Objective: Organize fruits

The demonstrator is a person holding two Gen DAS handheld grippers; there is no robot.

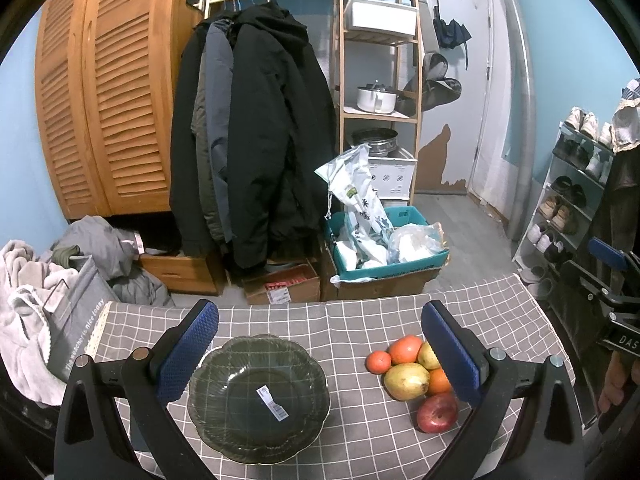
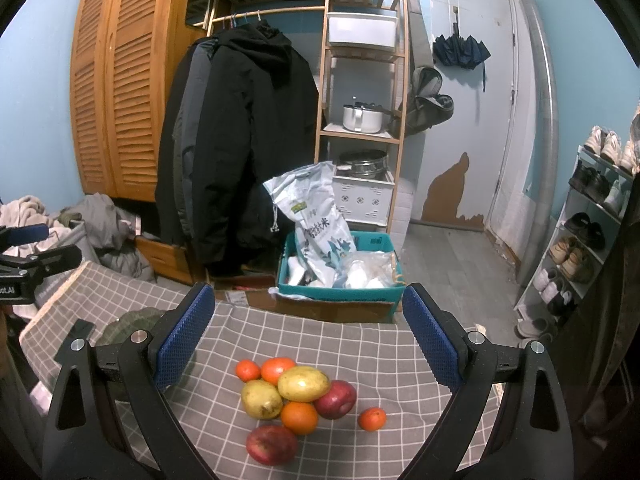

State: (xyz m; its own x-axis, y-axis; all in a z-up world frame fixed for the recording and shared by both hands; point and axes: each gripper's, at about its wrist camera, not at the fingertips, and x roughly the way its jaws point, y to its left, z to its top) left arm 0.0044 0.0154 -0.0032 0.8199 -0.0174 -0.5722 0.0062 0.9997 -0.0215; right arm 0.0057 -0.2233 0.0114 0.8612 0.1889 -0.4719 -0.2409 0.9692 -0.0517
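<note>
Left gripper [image 1: 320,356] spread wide, framing glass bowl [image 1: 258,398] lower centre. Right gripper [image 2: 308,344] spread above fruit pile [image 2: 298,398]; probably eight pieces.

From the right wrist view, the fruit pile [image 2: 298,398] sits between the wide-spread jaws of the right gripper [image 2: 308,336], with bare checked tablecloth [image 2: 320,340] open toward 12 o'clock. One small orange [image 2: 372,419] lies apart at 3 o'clock. In the left wrist view, the glass bowl [image 1: 258,398] fills the space under the open left gripper [image 1: 320,350]; cloth between bowl and fruit stays free.
</note>
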